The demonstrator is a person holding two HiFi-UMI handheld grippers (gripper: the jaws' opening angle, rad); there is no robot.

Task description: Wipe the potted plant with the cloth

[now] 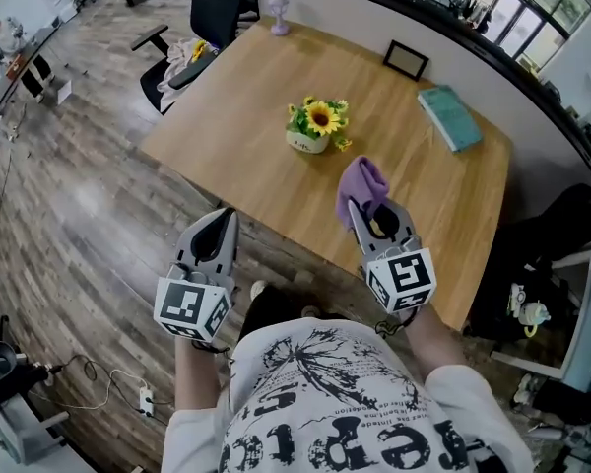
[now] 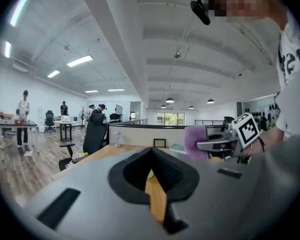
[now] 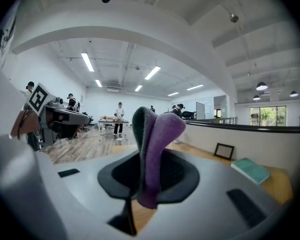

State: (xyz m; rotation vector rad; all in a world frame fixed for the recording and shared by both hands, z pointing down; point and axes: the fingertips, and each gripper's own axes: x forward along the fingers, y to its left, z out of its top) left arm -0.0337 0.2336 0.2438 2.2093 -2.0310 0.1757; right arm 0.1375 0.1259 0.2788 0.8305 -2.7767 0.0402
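A small white pot of sunflowers (image 1: 318, 126) stands near the middle of the wooden table (image 1: 246, 156). My right gripper (image 1: 354, 208) hovers over the table's near edge, just short of the pot, shut on a purple cloth (image 1: 361, 182). The cloth sticks up from the jaws in the right gripper view, cloth (image 3: 152, 144), right gripper (image 3: 144, 156). My left gripper (image 1: 223, 221) is shut and empty, over the floor beside the table's near-left edge. In the left gripper view its jaws (image 2: 151, 153) meet with nothing between them; the cloth (image 2: 195, 140) shows at right.
On the table's far side lie a teal book (image 1: 450, 116), a small picture frame (image 1: 406, 60) and a pale lilac ornament (image 1: 279, 14). A black office chair (image 1: 187, 62) stands at the table's left corner. Several people stand at desks far off (image 2: 23, 116).
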